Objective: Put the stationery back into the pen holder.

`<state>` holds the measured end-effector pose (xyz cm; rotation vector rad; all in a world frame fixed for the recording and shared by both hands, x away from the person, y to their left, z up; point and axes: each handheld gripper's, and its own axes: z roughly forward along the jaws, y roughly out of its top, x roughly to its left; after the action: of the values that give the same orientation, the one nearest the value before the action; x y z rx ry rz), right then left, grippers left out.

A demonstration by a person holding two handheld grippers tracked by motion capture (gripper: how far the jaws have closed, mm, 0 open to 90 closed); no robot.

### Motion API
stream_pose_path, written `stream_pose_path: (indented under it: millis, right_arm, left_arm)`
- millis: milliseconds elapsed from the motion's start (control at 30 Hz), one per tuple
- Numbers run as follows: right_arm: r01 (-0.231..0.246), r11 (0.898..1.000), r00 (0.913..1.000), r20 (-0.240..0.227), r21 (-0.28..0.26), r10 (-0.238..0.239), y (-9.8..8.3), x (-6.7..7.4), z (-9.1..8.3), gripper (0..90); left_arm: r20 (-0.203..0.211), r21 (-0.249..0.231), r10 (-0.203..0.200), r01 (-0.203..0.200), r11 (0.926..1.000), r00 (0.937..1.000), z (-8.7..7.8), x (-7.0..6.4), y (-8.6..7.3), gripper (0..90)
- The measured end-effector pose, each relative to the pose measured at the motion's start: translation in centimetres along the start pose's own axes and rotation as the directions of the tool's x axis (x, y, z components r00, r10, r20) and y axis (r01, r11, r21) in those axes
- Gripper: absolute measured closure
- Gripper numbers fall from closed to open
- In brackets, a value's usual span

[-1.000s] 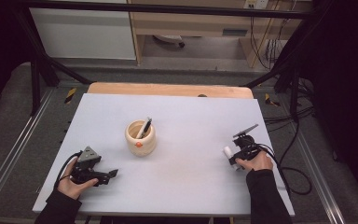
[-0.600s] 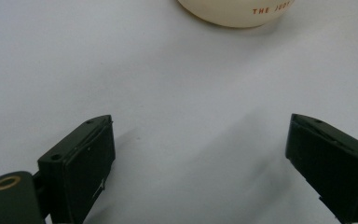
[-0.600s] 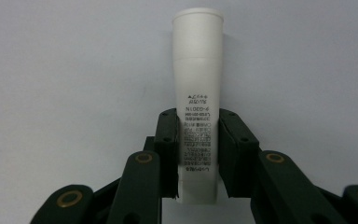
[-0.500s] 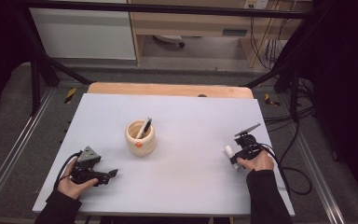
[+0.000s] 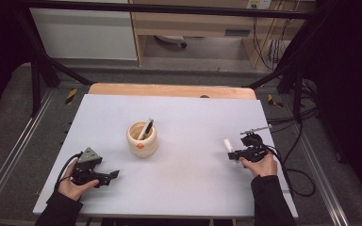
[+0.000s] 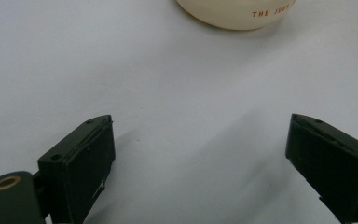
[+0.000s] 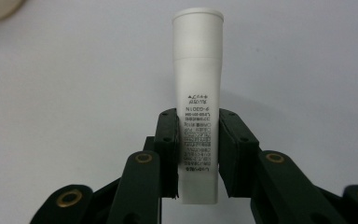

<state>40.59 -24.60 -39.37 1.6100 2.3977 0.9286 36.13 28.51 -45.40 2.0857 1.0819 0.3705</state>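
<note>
The right hand-held gripper (image 7: pixel 198 154) clamps a white tube (image 7: pixel 198 93), cap pointing straight ahead along the jaws. The left hand-held gripper (image 6: pixel 200 163) gapes wide, empty, over the surface (image 5: pixel 193 179).

1. The counter (image 5: pixel 193 188) has a pale white-grey top, with a strip of bare wood along its far edge.
2. A cream cup (image 5: pixel 142 138) stands directly on it, left of the middle, with a dark pen (image 5: pixel 145 128) leaning inside.
</note>
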Motion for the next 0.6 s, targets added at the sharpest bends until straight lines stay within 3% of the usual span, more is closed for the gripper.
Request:
stream_pose_path:
  millis: [167, 400, 600]
  right_arm:
    - [0.033, 0.991, 0.997, -0.065, -0.128, -0.041, -0.3, 1.0, -0.1, 71.5]
    - [0.053, 0.959, 0.9845, -0.146, -0.28, -0.097, -0.1, 3.0, -0.2, 71.5]
    - [0.04, 0.93, 0.9739, -0.193, -0.365, -0.118, 0.1, 4.6, 0.3, 71.5]
  left_arm:
    - [0.002, 0.0, 0.002, -0.002, 1.0, 1.0, 0.1, 0.0, 0.1, 8.1]
    - [0.002, -0.006, -0.006, 0.006, 1.0, 1.0, 0.2, 0.0, 0.1, 8.1]
    - [0.003, -0.009, -0.002, 0.002, 1.0, 1.0, 0.1, 0.0, 0.1, 8.1]
